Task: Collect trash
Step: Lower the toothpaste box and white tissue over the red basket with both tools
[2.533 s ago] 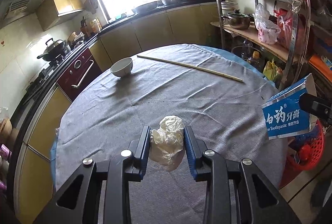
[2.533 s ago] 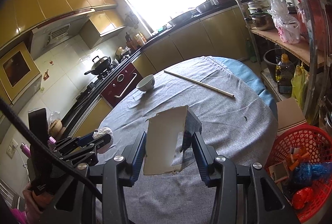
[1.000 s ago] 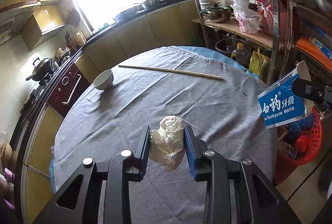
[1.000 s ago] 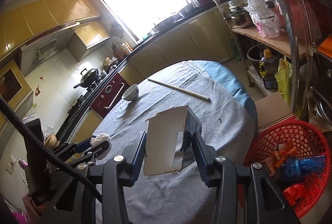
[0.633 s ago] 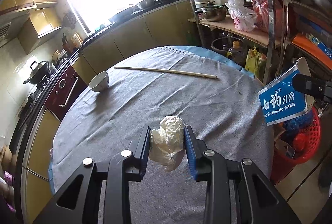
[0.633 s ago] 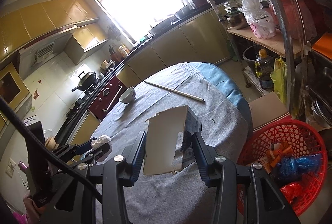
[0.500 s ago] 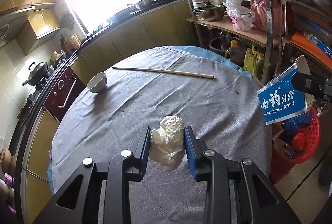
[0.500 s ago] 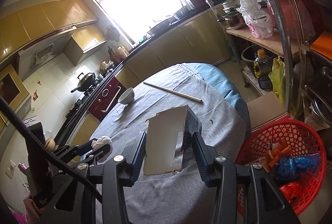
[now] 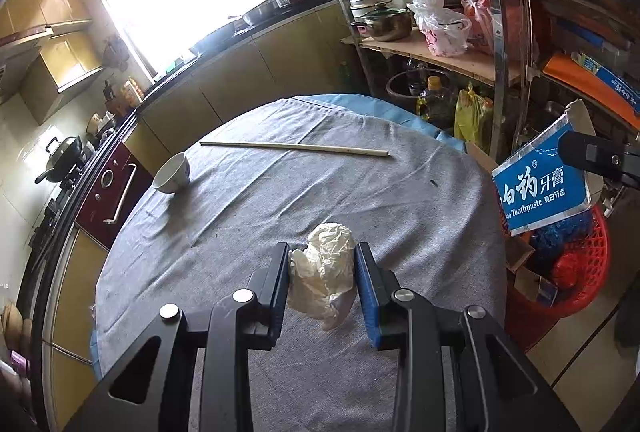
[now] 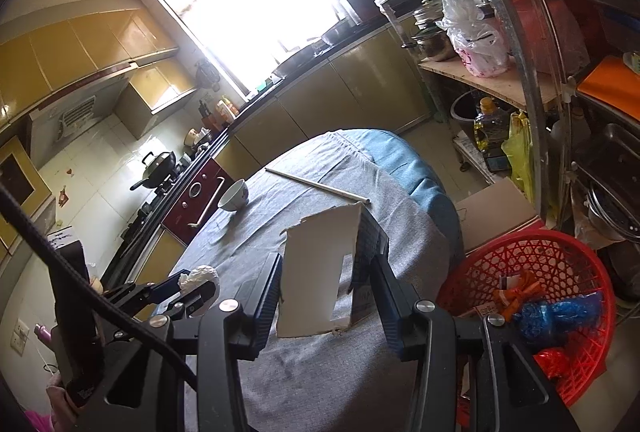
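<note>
My left gripper (image 9: 322, 284) is shut on a crumpled white paper wad (image 9: 325, 274), held above the grey-clothed round table (image 9: 248, 216). My right gripper (image 10: 326, 292) is shut on a torn blue toothpaste box (image 10: 320, 276), whose white inner flap faces the camera. From the left wrist view the same toothpaste box (image 9: 542, 180) hangs at the right, above a red mesh basket (image 9: 576, 264). The red basket (image 10: 560, 272) stands on the floor to the right of the table and holds several pieces of trash. The left gripper (image 10: 192, 288) with its wad shows at the lower left of the right wrist view.
A white bowl (image 9: 172, 174) and a long thin stick (image 9: 294, 148) lie on the far part of the table. A metal shelf rack (image 9: 496, 44) with pots, bags and bottles stands at the right. A cardboard box (image 10: 496, 212) sits behind the basket. Kitchen counters run along the left and back.
Both grippers have drifted toward the right side of the table with their loads still held; the red basket shows larger and closer in both views.
</note>
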Available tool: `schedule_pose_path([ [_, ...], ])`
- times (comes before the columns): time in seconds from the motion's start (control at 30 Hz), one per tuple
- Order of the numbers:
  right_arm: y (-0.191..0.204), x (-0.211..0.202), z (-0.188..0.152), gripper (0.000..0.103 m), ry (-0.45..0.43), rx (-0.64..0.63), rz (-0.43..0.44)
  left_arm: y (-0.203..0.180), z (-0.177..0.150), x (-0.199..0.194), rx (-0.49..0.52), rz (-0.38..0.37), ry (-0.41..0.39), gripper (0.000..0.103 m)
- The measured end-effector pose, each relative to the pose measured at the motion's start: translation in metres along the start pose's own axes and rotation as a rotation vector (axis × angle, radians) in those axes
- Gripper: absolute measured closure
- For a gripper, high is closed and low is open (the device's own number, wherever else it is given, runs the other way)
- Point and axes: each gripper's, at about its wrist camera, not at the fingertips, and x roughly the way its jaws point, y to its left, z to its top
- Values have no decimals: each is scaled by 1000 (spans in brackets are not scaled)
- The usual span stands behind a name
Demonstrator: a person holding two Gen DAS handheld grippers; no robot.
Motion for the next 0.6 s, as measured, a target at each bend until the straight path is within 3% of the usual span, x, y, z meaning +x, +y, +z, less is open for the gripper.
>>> schedule_pose_path([
  [0.6,-31,-27,3,55,-53,55,-53,-41,12,-3,85,-39,-24,69],
])
